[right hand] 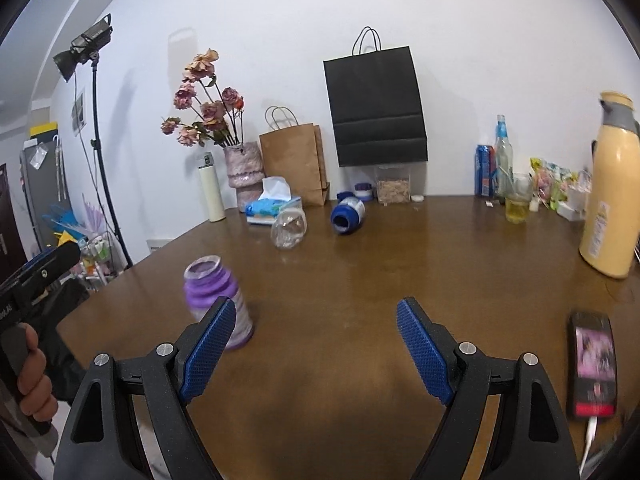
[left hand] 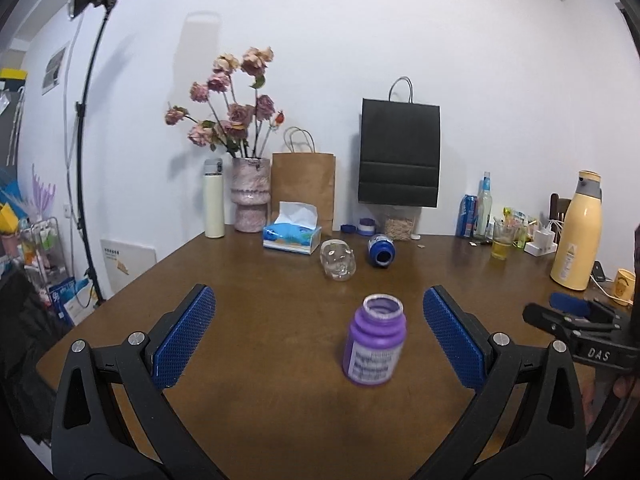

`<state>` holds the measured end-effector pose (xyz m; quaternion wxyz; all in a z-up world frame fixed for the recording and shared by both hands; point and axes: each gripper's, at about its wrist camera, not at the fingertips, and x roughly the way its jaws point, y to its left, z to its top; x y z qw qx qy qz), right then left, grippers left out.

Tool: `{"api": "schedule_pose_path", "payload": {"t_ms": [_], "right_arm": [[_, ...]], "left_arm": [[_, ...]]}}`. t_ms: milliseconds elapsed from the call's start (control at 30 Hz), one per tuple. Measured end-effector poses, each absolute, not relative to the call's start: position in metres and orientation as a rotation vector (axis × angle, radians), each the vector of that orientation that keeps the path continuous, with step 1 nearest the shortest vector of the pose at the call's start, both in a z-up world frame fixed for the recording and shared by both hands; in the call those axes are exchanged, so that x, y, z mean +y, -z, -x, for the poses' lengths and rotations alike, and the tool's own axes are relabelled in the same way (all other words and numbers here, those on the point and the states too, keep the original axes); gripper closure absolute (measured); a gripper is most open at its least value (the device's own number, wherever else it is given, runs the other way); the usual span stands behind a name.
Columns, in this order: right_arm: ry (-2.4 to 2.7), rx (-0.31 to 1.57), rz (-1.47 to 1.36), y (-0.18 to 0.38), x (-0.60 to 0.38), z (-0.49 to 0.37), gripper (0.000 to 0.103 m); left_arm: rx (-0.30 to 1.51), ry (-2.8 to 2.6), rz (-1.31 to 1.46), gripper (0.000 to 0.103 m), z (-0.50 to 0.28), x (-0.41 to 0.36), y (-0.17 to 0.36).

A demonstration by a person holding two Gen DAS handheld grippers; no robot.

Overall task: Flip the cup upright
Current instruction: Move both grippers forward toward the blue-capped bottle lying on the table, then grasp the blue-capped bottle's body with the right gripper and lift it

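- Toward the near edge of the brown wooden table (left hand: 248,264), I see the purple cup (left hand: 375,342) standing upright, mouth up, a white printed label on its ribbed plastic body.
- My left gripper (left hand: 320,334) has its jaws spread wide, with the purple cup between them but touching neither pad; nothing is held.
- My right gripper (right hand: 316,350) is likewise released and empty. In its view the purple cup sits just beyond the left finger, outside the gap.
- I judge that this cup is done, and the step in hand is moving on to the ones that lie tipped over.
- Farther in, toward the far edge, a clear cup (left hand: 339,260) lies on its side. It looks like thin transparent plastic, rounded and bulbous, so I expect it to be light and apt to roll.
- Just beside it, apart, a blue cup (left hand: 381,250) also lies on its side, its dark mouth facing me. It is glossy, with a white band.
- The next move, as I read it, calls for reaching across the table, closing on one body crosswise to its axis, then rotating it until the mouth faces up.
- Smooth round walls could slip on the textured blue pads (left hand: 186,338), so I would grip at mid-body.
- A phone (right hand: 593,364) lies near the table's right edge, well clear of that path.
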<state>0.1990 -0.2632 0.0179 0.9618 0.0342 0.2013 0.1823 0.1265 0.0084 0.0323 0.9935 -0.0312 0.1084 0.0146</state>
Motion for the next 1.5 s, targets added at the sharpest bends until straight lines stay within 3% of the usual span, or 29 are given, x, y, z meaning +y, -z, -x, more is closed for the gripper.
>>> {"api": "schedule_pose_path", "payload": {"t_ms": [233,733,1033,1333,1367,1400,1467,1500], "right_arm": [[-0.389,0.441,-0.022,-0.034,-0.248,-0.267,0.016],[-0.465,0.545,0.073,-0.063,-0.213,-0.405,0.016],[-0.461,0.745,-0.046,-0.040,-0.212,-0.527,0.016],[-0.389,0.906,-0.081,0.018,-0.183,-0.633,0.016],[-0.392,0.915,-0.091,0.024,-0.179,-0.640,0.018],[-0.392,0.925,-0.094,0.030,-0.175,-0.645,0.028],[-0.391,0.953,-0.094,0.039,-0.169,-0.653,0.038],[-0.411,0.954,-0.100,0.042,-0.167,-0.656,0.038]], "left_arm": [[0.268,-0.038,0.030,0.000,-0.189,0.003,-0.048],[0.576,0.129,0.054,0.000,-0.357,0.006,-0.080],[0.749,0.164,0.080,0.000,-0.449,0.002,-0.071],[0.983,0.120,0.216,0.000,-0.533,0.007,-0.025],[0.990,0.122,0.216,0.000,-0.538,0.007,-0.022],[0.999,0.124,0.208,0.000,-0.543,0.006,-0.018],[1.003,0.121,0.200,0.000,-0.547,0.005,-0.015],[1.005,0.124,0.196,0.000,-0.549,0.005,-0.014]]}}
